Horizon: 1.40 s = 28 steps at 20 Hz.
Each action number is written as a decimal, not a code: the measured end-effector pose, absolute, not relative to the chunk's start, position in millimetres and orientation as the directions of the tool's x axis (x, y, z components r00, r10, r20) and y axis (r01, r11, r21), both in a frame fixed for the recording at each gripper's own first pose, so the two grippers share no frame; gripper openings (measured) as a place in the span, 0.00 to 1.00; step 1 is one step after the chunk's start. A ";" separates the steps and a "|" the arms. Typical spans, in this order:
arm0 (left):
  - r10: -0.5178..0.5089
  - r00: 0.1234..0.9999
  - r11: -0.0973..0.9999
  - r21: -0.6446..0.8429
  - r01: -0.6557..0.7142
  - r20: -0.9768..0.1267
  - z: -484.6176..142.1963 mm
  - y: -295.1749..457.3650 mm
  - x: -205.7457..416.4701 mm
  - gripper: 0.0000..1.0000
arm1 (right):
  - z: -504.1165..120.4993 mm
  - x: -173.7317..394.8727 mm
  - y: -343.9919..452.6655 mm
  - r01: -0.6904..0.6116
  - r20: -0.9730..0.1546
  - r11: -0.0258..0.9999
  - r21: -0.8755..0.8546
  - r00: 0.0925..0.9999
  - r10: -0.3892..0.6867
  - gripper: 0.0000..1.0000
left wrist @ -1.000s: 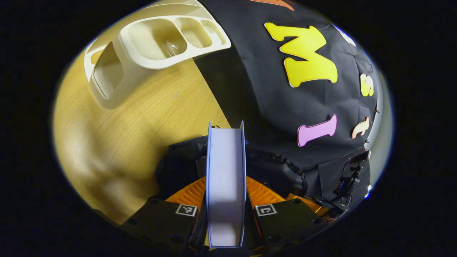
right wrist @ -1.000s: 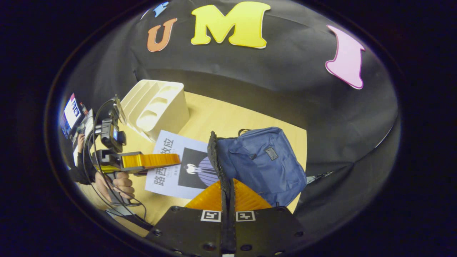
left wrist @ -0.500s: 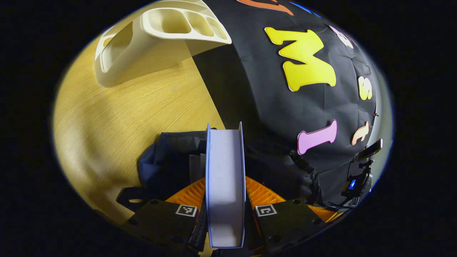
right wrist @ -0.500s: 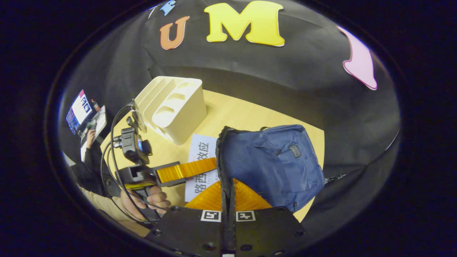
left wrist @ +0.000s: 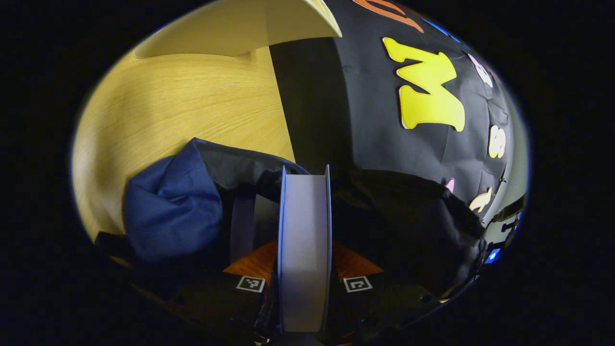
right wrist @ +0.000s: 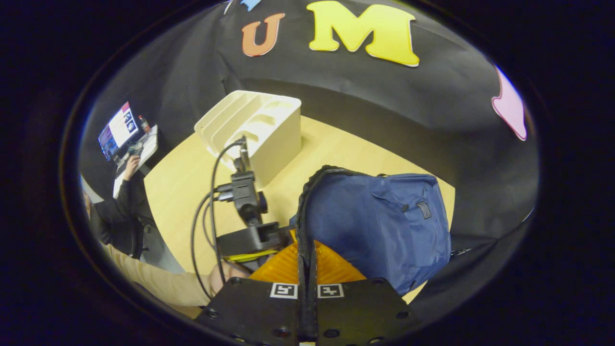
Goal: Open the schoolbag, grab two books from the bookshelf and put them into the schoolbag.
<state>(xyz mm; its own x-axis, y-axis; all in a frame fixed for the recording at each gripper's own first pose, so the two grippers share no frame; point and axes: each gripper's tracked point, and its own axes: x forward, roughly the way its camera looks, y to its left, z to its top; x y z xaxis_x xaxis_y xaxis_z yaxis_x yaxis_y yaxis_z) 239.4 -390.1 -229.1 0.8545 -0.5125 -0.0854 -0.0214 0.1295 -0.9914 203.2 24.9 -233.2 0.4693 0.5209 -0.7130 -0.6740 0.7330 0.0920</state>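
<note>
The schoolbag (right wrist: 379, 226) is sitting on the wooden table (right wrist: 182, 178) at about 4 o'clock in the right gripper view, blue, with its mouth opening toward 9 o'clock. Its zipper edge (right wrist: 303, 216) is running down from 12 o'clock of the bag into the right gripper (right wrist: 306, 269), whose two fingers are pressing together on that edge and holding the mouth open.

In the left gripper view, a book (left wrist: 304, 250) is standing edge-on at 6 o'clock, pages facing the camera, and the left gripper (left wrist: 304, 288) is clamping it from both sides. The book is reaching into the dark inside of the bag, whose blue cloth is folding over at 8 o'clock. A second book (left wrist: 242, 228) is standing inside the bag just beside the held one, toward 9 o'clock.

In the right gripper view the left gripper's body is showing at 7 o'clock, right against the bag's mouth, with cables (right wrist: 206, 216) looping off it and a hand (right wrist: 228, 274) holding it from below.

The cream bookshelf (right wrist: 254, 127) is standing on the table at 11 o'clock, apart from the bag, slots showing no books. A person at a laptop (right wrist: 117, 129) is sitting far off at 9 o'clock.
</note>
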 end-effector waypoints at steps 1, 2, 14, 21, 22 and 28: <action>-0.510 0.857 0.113 -0.993 -0.025 -0.080 -230.0 -391.3 244.4 0.45 | -232.5 204.2 24.4 -0.673 -0.709 0.734 0.091 0.474 0.522 0.00; -0.509 0.857 0.098 -0.995 -0.028 -0.074 -231.1 -393.1 251.4 0.45 | -230.0 205.7 26.0 -0.674 -0.703 0.731 0.107 0.469 0.535 0.00; -0.551 0.834 0.009 -0.999 -0.035 -0.034 -242.5 -422.9 289.3 0.47 | -225.6 218.0 28.4 -0.663 -0.689 0.727 0.180 0.443 0.574 0.01; -0.576 0.813 -0.001 -0.995 -0.097 -0.079 -246.0 -387.8 247.7 0.60 | -228.0 225.0 20.5 -0.630 -0.692 0.754 0.186 0.461 0.556 0.01; -0.579 0.811 0.010 -0.995 -0.099 -0.087 -245.1 -382.2 240.6 0.60 | -227.6 227.0 19.8 -0.623 -0.690 0.759 0.191 0.464 0.555 0.00; -0.598 0.791 0.102 -0.992 -0.081 -0.126 -238.5 -349.4 191.1 0.60 | -233.7 234.2 10.6 -0.583 -0.705 0.795 0.169 0.492 0.511 0.01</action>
